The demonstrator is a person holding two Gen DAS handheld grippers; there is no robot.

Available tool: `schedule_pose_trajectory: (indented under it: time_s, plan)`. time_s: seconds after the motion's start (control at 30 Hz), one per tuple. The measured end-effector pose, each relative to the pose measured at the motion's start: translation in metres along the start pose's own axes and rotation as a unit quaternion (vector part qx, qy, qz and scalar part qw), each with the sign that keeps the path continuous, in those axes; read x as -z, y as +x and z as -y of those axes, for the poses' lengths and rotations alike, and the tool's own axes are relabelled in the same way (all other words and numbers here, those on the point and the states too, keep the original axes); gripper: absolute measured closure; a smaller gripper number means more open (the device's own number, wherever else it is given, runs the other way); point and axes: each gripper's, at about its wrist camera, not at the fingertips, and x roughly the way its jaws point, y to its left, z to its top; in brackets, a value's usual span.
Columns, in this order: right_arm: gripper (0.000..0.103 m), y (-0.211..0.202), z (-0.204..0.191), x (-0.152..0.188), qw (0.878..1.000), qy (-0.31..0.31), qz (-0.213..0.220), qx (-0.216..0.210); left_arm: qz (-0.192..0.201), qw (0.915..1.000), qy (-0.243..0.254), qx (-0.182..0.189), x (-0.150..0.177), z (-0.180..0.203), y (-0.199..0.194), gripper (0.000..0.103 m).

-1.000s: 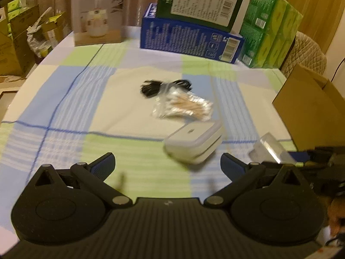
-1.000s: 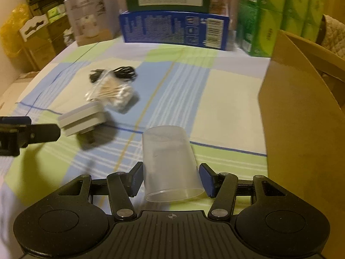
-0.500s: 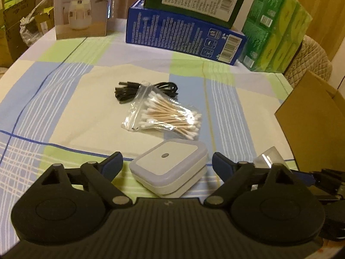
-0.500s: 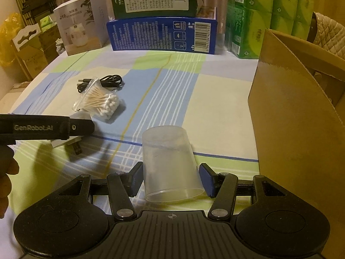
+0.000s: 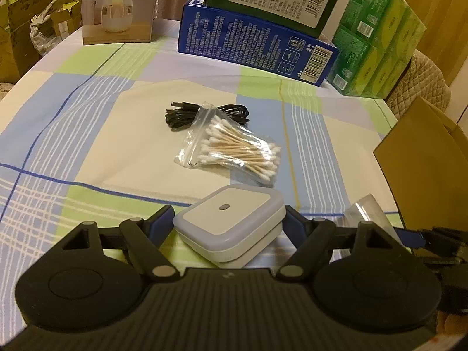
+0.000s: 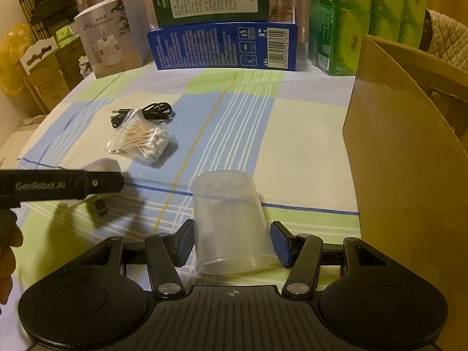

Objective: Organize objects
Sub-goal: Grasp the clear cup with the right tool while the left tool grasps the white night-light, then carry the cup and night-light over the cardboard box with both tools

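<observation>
Left gripper [image 5: 228, 222] closing – white plug-in night light [image 5: 231, 228] between its jaws, face up, just nearer than the cotton swab bag [image 5: 234, 152]. Right gripper [image 6: 231, 241] clamps clear cup [image 6: 231, 219] – mouth toward camera, axis pointing away, toward that bag.

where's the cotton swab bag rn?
The cotton swab bag lies mid-table on the checked cloth, overlapping the black cable behind it. In the left wrist view it sits just beyond the white square device.
</observation>
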Motion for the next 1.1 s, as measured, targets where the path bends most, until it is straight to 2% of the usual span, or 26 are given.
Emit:
schedule_pose_trajectory:
  time_s: [0.2,0.33,0.5,0.7,1.1]
  plan:
    - [0.051,-0.006,-0.005,0.002,1.0,-0.002,-0.005,-0.009,0.0,0.9999,0.01,0.004,0.006,-0.003,-0.02,0.027]
    - [0.051,-0.014,-0.007,0.002,1.0,0.002,0.0,-0.011,0.004,0.9994,0.033,-0.008,0.008,-0.001,-0.033,0.027]
    - [0.051,-0.029,-0.012,0.004,1.0,0.006,0.005,-0.011,0.008,0.9992,0.038,-0.01,0.016,0.003,-0.051,0.027]
    - [0.051,-0.061,-0.023,0.005,1.0,0.001,0.019,-0.013,0.017,0.9991,0.036,-0.013,0.025,0.011,-0.08,0.027]
    - [0.051,-0.151,-0.048,0.007,0.998,-0.018,0.048,-0.026,0.051,0.9984,0.024,-0.011,0.034,0.031,-0.173,0.027]
